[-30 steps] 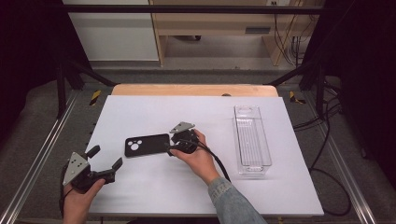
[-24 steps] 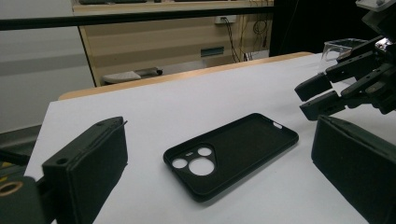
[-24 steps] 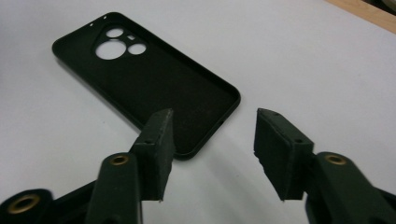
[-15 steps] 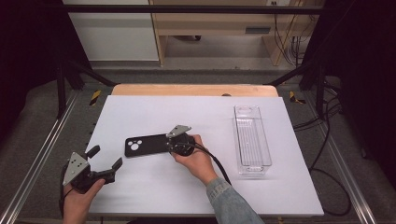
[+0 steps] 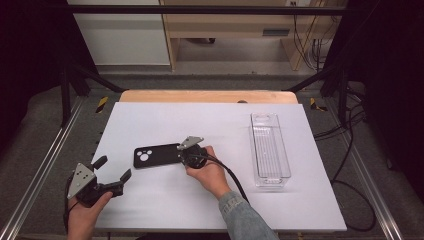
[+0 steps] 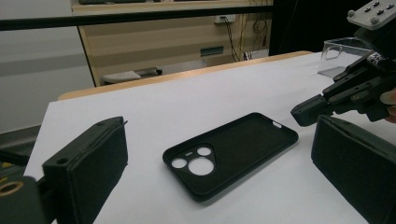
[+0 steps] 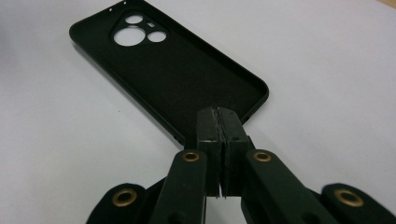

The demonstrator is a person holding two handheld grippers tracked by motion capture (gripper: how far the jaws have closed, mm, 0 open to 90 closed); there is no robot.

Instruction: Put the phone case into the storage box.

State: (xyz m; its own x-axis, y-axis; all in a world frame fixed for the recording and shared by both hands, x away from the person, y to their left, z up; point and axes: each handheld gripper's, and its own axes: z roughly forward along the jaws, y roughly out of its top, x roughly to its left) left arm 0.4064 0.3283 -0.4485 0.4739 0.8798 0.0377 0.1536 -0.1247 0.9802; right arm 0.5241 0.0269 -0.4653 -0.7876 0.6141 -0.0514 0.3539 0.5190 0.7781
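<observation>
You are working on a flat white table top (image 5: 165,120) with a pale wooden strip along its far edge, set inside a dark metal frame; beyond it stand a light wooden bench and loose cables on a grey floor.

The black soft-plastic phone case (image 5: 156,156) with three round camera holes lies open side up, left of the table's middle. Your right gripper (image 5: 183,155) is at the case's near short end; its jaws have just been closing and now sit pressed together on the case's rim, as the right gripper view (image 7: 218,122) shows. Your left gripper (image 5: 113,172) rests by the near left edge with its jaws spread, nothing between them.

A clear, long rectangular plastic tray (image 5: 270,150) stands well apart at the right. Bare white surface lies open between the case and the tray, and across the far half.
</observation>
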